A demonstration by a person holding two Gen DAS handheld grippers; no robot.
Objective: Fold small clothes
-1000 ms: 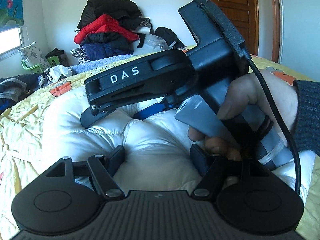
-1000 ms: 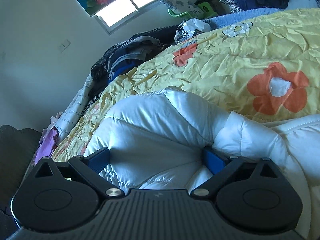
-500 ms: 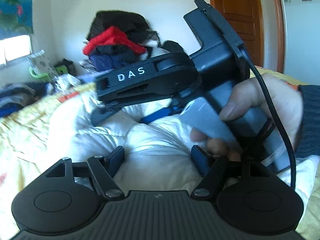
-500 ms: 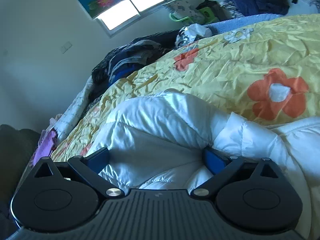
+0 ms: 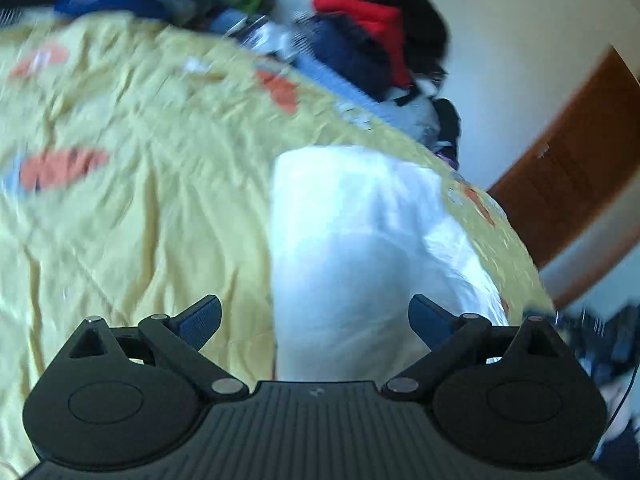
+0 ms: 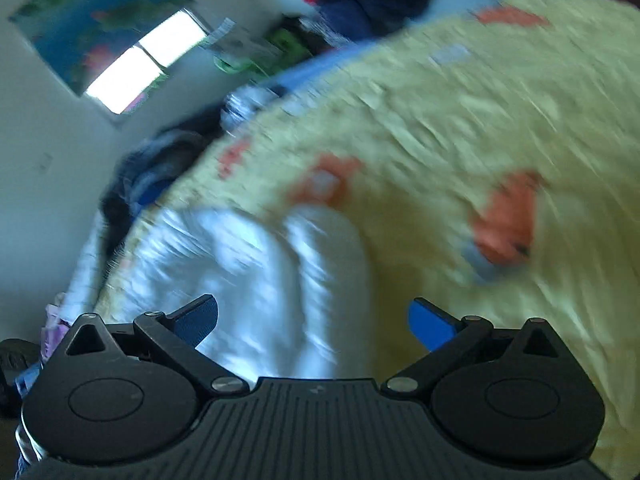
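A home bedroom: a bed under a yellow flowered quilt point(image 5: 140, 208), heaped clothes point(image 5: 372, 40), a wooden door point(image 5: 580, 184).

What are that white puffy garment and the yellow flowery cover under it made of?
The white garment looks like smooth, slightly shiny synthetic shell with padding: it puffs and catches light. The yellow cover seems matte woven cloth, finely creased, printed with orange flowers. Blur leaves both uncertain.

Bare yellow bedspread point(image 5: 132, 208) lies open to the left of the white padded jacket point(image 5: 360, 240), with passing room there. At the far edge, a clothes pile point(image 5: 376, 40) blocks the way.
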